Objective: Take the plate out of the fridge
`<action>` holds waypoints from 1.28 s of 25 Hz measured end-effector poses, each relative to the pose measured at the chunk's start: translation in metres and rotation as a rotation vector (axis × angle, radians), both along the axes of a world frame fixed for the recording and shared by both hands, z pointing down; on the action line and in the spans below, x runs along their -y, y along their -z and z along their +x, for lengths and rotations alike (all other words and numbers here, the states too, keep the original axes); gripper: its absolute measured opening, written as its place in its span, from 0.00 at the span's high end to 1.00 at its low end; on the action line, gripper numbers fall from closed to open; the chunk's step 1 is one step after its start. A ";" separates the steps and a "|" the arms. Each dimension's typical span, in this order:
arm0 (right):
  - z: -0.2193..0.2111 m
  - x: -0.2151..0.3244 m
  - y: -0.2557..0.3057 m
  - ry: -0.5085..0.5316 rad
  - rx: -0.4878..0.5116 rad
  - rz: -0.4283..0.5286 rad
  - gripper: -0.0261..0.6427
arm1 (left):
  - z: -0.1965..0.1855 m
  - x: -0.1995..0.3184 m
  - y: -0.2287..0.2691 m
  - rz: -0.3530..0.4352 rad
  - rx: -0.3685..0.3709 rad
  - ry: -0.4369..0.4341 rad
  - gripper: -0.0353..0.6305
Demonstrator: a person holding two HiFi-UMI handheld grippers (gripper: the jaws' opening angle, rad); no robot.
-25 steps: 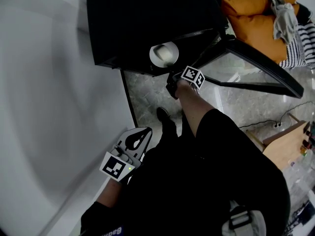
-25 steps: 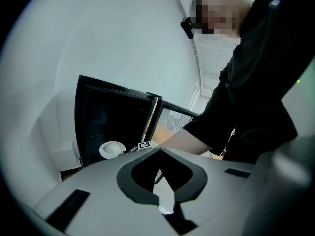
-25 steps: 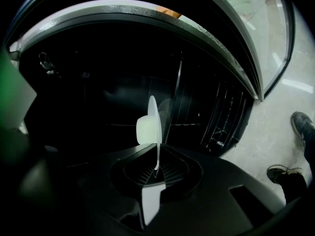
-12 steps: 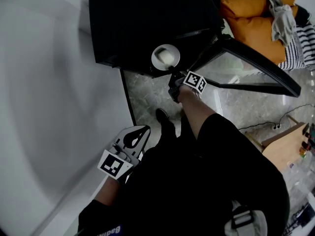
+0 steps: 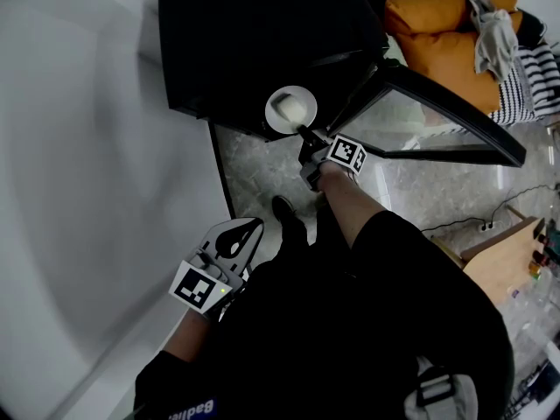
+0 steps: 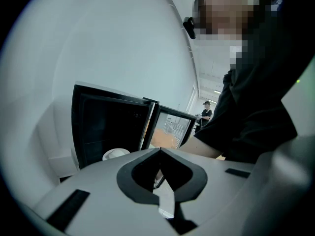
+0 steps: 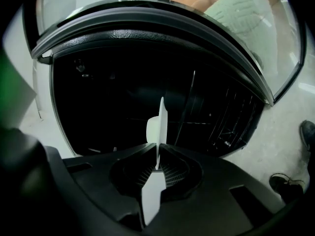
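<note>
A small white plate (image 5: 291, 109) with a pale lump on it hangs at the open mouth of the black fridge (image 5: 262, 33). My right gripper (image 5: 306, 140) is shut on the plate's near rim. In the right gripper view the plate (image 7: 161, 124) stands edge-on between the jaws of the right gripper (image 7: 157, 165), with the dark fridge interior (image 7: 123, 97) behind it. My left gripper (image 5: 234, 239) hangs low by the person's left leg, shut and holding nothing. In the left gripper view, beyond the left gripper (image 6: 159, 152), the plate (image 6: 116, 154) shows small and far off.
The fridge's glass door (image 5: 437, 116) stands swung open to the right. An orange cushion (image 5: 442, 24) with a grey cloth lies behind it. A dark shoe (image 5: 285, 211) rests on the marbled floor. A white wall (image 5: 87, 191) runs along the left. A wooden piece (image 5: 503, 252) sits at right.
The right gripper has drawn the plate outward from the fridge toward the person; the plate now shows whole at the fridge's front edge. The left gripper stays low, barely shifted.
</note>
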State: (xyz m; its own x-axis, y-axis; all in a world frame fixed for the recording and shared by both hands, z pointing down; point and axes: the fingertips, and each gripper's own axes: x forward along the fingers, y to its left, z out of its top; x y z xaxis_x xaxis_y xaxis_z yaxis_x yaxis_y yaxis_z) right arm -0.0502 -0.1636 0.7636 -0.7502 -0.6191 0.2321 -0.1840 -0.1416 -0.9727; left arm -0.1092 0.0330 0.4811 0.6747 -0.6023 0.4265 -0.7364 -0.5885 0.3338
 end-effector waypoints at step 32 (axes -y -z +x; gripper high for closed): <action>0.026 -0.082 0.226 0.163 0.246 0.156 0.92 | 0.010 0.022 0.044 0.180 -0.109 -0.027 0.94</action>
State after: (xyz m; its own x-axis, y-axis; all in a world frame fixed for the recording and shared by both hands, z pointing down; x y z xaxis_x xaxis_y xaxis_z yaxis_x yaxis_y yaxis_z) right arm -0.0241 -0.0820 0.5375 -0.8642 -0.5000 -0.0562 0.0507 0.0247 -0.9984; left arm -0.0991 0.0109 0.4368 0.7283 -0.6430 0.2372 -0.6845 -0.6652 0.2984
